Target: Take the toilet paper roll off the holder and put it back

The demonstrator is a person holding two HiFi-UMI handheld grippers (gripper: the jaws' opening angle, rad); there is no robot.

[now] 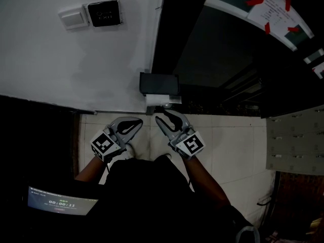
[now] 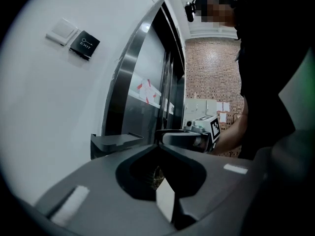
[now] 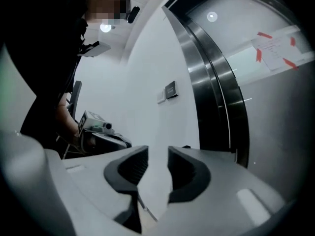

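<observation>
The black holder (image 1: 158, 83) is fixed low on the white wall, and the white toilet paper roll (image 1: 154, 102) hangs under it. My left gripper (image 1: 135, 125) hovers just below and to the left of the roll, its jaws shut with nothing in them. My right gripper (image 1: 165, 116) is close under the roll's right end. In the left gripper view the holder's top (image 2: 116, 142) shows as a dark shelf past my shut left gripper (image 2: 158, 149), with the right gripper (image 2: 189, 139) beyond. The right gripper (image 3: 157, 154) keeps a narrow gap, with only bare wall between the jaws.
A light switch (image 1: 74, 17) and a black exit plate (image 1: 104, 12) sit higher on the wall. A dark metal door (image 1: 202, 39) with a taped notice (image 1: 273, 9) stands right of the holder. Pale floor tiles (image 1: 228, 146), a drawer unit (image 1: 296, 140) and a lit screen (image 1: 61, 201) lie below.
</observation>
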